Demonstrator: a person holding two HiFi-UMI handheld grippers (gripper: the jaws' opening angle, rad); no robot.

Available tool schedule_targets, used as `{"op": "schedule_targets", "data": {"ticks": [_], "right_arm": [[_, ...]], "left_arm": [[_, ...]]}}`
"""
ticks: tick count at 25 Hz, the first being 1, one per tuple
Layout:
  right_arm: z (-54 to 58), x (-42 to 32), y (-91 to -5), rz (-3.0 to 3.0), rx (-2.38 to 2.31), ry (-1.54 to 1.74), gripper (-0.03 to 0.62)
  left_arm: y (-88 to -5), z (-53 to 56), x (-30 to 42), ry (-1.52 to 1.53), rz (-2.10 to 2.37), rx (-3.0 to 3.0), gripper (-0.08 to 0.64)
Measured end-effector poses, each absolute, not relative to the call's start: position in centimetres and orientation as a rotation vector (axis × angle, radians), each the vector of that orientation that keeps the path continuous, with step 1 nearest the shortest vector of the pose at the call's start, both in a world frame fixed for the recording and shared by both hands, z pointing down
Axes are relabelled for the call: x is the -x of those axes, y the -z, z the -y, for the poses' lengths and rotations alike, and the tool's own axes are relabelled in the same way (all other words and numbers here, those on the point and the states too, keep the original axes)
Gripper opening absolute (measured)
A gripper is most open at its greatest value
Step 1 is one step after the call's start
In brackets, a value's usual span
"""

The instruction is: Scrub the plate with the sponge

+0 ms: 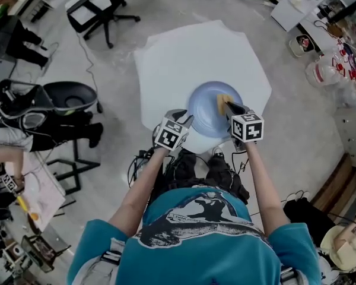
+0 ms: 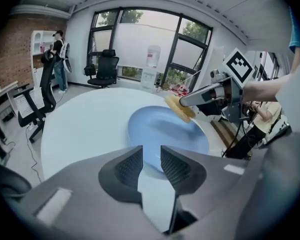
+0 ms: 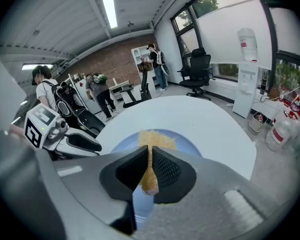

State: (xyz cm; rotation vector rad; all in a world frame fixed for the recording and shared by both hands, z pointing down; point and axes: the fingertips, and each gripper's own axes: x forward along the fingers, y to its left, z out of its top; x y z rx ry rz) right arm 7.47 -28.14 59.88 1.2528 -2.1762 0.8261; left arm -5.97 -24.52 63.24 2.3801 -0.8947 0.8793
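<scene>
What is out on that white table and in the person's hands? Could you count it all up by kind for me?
Round blue plate: 1
Yellow sponge: 1
Handheld two-jaw grippers: 2 (left gripper, right gripper)
Total: 4

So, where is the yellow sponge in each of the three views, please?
Head view: sponge right of centre, over the blue plate.
Left gripper view: sponge upper right of centre, at the blue plate's far rim.
Right gripper view: sponge at centre, pinched in the right tool.
Shared landmark: the blue plate on the white table.
</scene>
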Motion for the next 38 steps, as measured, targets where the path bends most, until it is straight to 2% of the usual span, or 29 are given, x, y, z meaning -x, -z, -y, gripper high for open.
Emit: {"op": "schedule_targets", "data": {"ticks": [5,8,14,25,38], "right_arm": [[30.5,-9.4,-63.3,2.081,-1.323,-0.968,0.028],[31.1,-10.4,-65.4,2.005,-1.37,-1.015,0.028],[31.9,-10.9,-67.7,1.886,-1.393,-0.944,0.031],[33.5,-5.4,-67.8,1.954,-1.27,-0.923,0.035],[27.5,2.0,-68.4,2.088,-0.958,-0.864,0.035]], "left_arm": [[-64.8,24.6,5.5,-0.868,0.889,-2.322,0.101],[-65.7,24.4,5.5,-0.885,0.9,-2.306,0.042],[-65.9,24.2,5.3,-0.909,0.863,-2.36,0.035],[-65.7,24.2,5.3,-0.891,0.865,-2.371,0.035],[-65.9,24.3,5.6,-0.874,0.883,-2.37,0.035]]}}
